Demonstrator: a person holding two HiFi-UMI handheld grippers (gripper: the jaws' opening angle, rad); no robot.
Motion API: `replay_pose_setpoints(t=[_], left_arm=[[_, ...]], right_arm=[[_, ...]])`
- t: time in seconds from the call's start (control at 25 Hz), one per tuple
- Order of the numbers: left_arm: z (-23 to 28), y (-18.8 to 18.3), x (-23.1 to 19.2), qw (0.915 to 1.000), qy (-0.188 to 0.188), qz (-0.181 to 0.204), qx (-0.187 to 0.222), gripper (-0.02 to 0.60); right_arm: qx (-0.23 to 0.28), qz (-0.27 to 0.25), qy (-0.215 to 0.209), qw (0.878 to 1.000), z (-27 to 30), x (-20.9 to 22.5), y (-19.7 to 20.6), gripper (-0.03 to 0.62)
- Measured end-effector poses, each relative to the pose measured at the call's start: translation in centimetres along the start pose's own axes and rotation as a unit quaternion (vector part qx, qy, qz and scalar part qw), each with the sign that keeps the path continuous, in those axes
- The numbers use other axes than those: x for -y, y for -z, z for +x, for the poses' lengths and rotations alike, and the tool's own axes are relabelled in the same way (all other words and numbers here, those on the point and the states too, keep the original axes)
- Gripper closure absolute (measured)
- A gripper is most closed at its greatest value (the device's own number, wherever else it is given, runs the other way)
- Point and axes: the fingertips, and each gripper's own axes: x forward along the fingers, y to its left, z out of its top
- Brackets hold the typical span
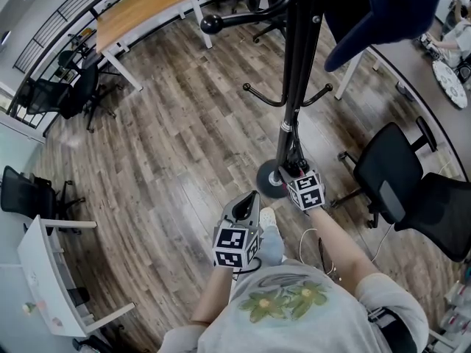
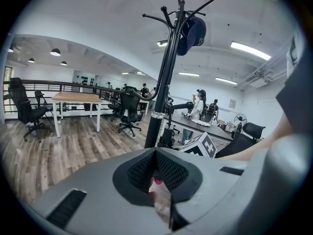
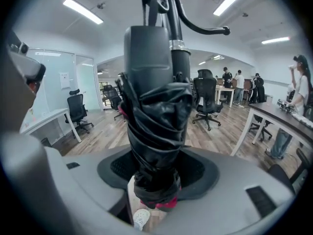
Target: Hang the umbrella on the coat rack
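Right gripper point(image 3: 155, 166): jaws clamped on the umbrella point(image 3: 156, 116). It's a folded black one, wrapped tight, and it fills the gap between the pads. The boxy handle point(image 3: 148, 50) points away from the camera, and a red band point(image 3: 164, 203) shows at the near end by the jaws. In the right gripper view the umbrella sits directly in front of the coat rack point(image 3: 177, 62) pole; can't tell if they touch. It's not on a hook yet. Head view puts the right gripper point(image 1: 293, 173) low on the coat rack point(image 1: 298, 57), just above the round base point(image 1: 268, 183) and below the two lower hooks point(image 1: 263, 98). Its marker cube point(image 1: 307, 190) faces up. Left gripper point(image 2: 156, 153): jaws together, tips meeting in a V, nothing between them. In head view the left gripper point(image 1: 252, 197) is near the person's body, just short of the base and apart from the pole. In the left gripper view the coat rack point(image 2: 164, 82) stands ahead and slightly right, with a dark cap point(image 2: 193, 33) hanging from an upper hook. Surroundings: wood plank floor point(image 1: 169, 145), a black office chair point(image 1: 397, 175) right of the rack, and a wooden-top desk point(image 1: 140, 13) at upper left.
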Motion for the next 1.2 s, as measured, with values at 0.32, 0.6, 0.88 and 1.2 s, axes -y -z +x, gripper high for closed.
replay_pose_setpoints(t=[0.32,0.6,0.88,1.2], left_arm=[[-0.8,0.4,-1.1,0.9999,-0.010,-0.006,0.000,0.578],[-1.7,0.7,-2.1,0.9997,-0.019,-0.011,0.004,0.578],[-2.1,0.0,-1.2,0.9998,-0.014,0.010,0.012,0.578],[-4.0,-0.5,1.2,0.9991,0.005,0.029,0.031,0.578]], right_arm=[[-0.034,-0.002,0.033,0.999,0.9,0.4,1.5,0.241],[-0.036,0.020,0.014,0.999,-0.9,-0.9,2.1,0.217],[0.037,0.076,-0.012,0.996,-6.4,-2.2,-1.5,0.257],[0.145,0.050,-0.012,0.988,-14.0,-4.9,-6.0,0.499]])
